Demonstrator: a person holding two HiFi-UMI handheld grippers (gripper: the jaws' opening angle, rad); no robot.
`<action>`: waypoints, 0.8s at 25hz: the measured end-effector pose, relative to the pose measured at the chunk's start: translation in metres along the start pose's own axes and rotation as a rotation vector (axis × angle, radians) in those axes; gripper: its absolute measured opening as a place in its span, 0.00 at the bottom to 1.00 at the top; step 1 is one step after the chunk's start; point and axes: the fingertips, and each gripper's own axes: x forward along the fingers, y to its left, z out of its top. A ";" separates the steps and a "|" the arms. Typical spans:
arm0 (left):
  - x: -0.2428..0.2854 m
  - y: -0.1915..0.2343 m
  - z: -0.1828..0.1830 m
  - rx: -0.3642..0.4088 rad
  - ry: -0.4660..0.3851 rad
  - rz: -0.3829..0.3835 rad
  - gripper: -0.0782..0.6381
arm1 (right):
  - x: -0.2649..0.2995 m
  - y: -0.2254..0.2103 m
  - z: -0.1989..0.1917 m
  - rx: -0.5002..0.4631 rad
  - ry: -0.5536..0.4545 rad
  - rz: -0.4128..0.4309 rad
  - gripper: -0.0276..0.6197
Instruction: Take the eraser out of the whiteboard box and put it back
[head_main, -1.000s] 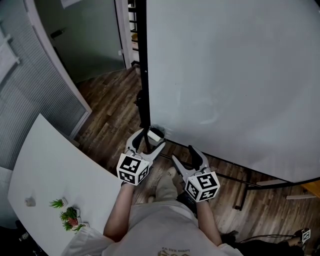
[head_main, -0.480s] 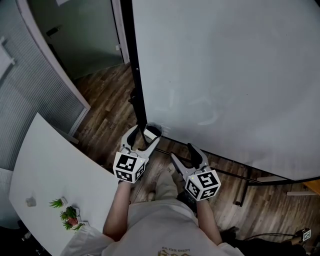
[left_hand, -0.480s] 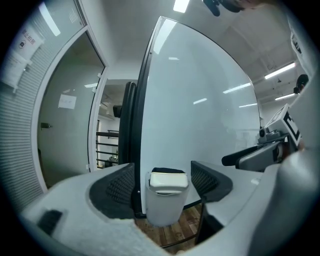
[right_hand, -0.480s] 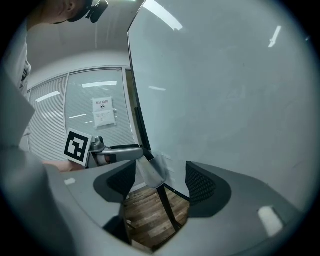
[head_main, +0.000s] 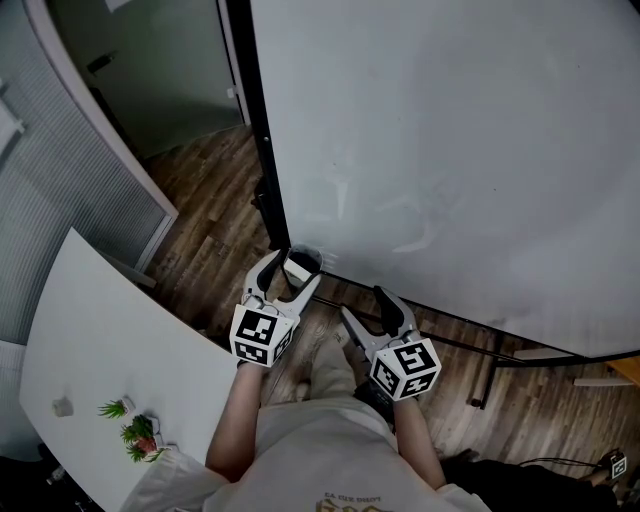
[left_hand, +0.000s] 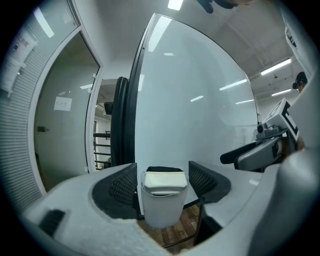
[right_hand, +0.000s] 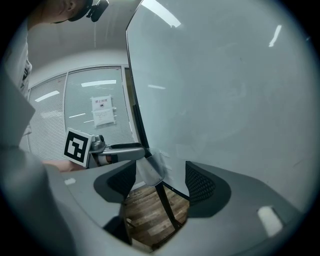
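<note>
The left gripper (left_hand: 162, 173) fingers are closing round the eraser (left_hand: 164, 181) in its whiteboard box (left_hand: 159, 211); right gripper (right_hand: 158, 181) fingers gape empty.

The head view looks steeply down on the whiteboard (head_main: 450, 150); each gripper view looks close along its jaws; all share the whiteboard box (head_main: 313, 258).

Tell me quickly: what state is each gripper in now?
Left gripper: open, jaws closing, with the eraser in its box between them, not yet gripped.
Right gripper: open, empty.
</note>
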 end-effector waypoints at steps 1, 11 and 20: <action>0.000 0.000 0.000 0.001 0.001 -0.001 0.55 | 0.000 0.000 0.000 0.001 0.001 -0.001 0.52; 0.006 -0.002 -0.002 0.010 0.006 -0.004 0.51 | 0.001 -0.004 -0.002 0.006 0.012 0.001 0.51; 0.009 -0.001 -0.002 0.035 -0.005 0.008 0.48 | 0.003 -0.009 -0.003 0.007 0.018 -0.005 0.50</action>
